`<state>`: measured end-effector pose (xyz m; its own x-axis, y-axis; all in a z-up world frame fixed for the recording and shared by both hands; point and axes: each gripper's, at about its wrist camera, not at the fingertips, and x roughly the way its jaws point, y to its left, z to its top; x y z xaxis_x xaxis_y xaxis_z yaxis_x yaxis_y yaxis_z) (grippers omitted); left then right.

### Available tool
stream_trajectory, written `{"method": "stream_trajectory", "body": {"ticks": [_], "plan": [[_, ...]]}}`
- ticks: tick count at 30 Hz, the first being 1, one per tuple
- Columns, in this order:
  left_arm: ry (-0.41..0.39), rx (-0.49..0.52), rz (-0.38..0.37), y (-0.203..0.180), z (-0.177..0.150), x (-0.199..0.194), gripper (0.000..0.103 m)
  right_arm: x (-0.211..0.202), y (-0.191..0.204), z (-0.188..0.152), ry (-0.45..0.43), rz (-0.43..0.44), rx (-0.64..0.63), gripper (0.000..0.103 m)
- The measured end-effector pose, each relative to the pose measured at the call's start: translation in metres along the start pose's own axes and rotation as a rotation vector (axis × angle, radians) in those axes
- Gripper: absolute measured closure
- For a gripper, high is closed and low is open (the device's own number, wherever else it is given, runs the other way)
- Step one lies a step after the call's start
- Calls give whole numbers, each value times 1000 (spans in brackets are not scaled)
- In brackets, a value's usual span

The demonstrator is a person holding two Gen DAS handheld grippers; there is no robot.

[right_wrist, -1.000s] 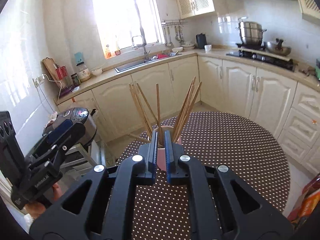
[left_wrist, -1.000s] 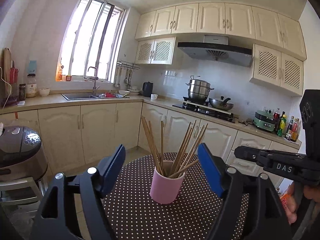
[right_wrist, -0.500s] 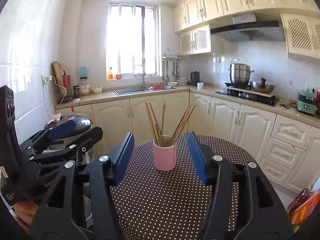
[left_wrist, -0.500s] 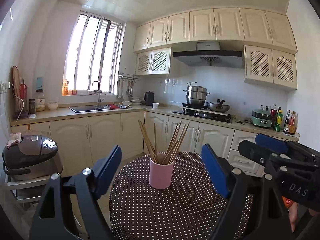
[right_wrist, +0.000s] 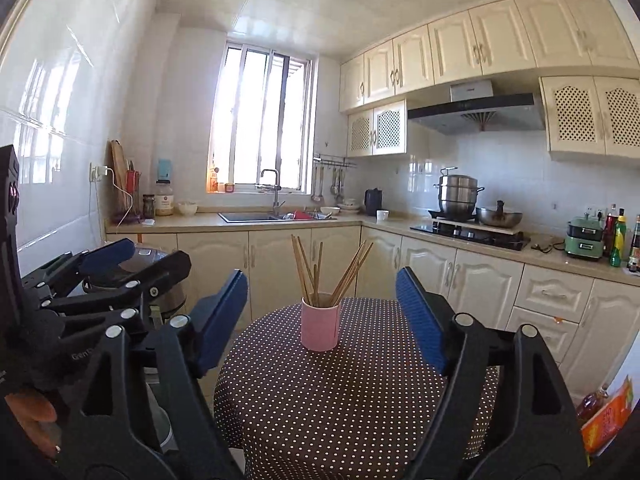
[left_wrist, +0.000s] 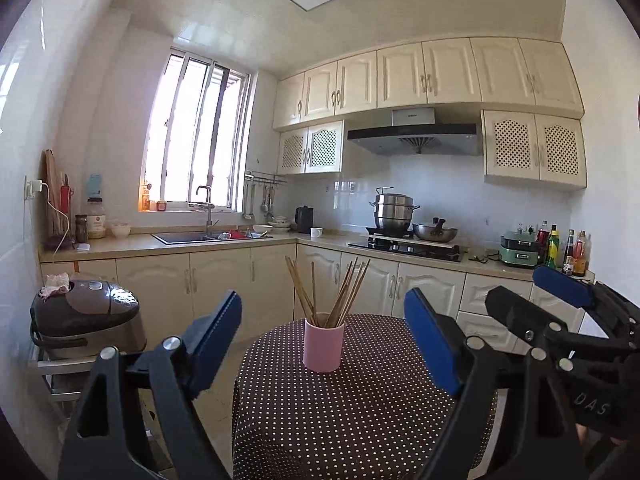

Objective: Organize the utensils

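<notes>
A pink cup [left_wrist: 323,346] stands upright on a round table with a brown polka-dot cloth [left_wrist: 360,420]. Several wooden chopsticks [left_wrist: 332,292] stand in it, fanned out. The cup [right_wrist: 320,328] and chopsticks [right_wrist: 328,272] also show in the right wrist view. My left gripper [left_wrist: 322,340] is open and empty, held back from the cup. My right gripper [right_wrist: 322,316] is open and empty, also back from the cup. Each gripper shows at the edge of the other's view, the right one [left_wrist: 560,312] and the left one [right_wrist: 112,272].
A rice cooker [left_wrist: 86,316] sits on a stand left of the table. Cream cabinets [left_wrist: 224,284] and a counter with a sink [left_wrist: 208,236] and a stove with pots [left_wrist: 396,216] run behind. Bottles [left_wrist: 560,246] stand at the far right.
Both grippers pulled back and up from the cup. The right gripper, shut near the chopsticks a second ago, has opened. The left gripper stayed open.
</notes>
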<state>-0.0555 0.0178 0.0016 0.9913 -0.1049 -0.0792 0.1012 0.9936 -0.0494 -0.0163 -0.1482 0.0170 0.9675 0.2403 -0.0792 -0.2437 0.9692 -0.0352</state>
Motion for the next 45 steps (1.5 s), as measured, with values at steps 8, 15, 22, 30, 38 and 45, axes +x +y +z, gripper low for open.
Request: {"method": "stream_trajectory", "body": {"ticks": [8,15,22,30,38,45], "plan": [[-53,36,21,-5,4,-34,21,-31,8,-3,-54,-26,-3,24],[-123,79,60,-11,8,-57,21,-48,11,-1,-95,-23,-4,21],[-126,99,86,-17,6,-64,21,-49,8,-4,-93,-29,9,19],[-121,110,98,-22,2,-63,19,-49,3,-7,-87,-36,32,16],[-120,108,102,-24,-1,-63,19,-50,3,-9,-89,-42,25,16],[-122,113,114,-22,-2,-64,19,-50,6,-11,-87,-40,24,15]]}}
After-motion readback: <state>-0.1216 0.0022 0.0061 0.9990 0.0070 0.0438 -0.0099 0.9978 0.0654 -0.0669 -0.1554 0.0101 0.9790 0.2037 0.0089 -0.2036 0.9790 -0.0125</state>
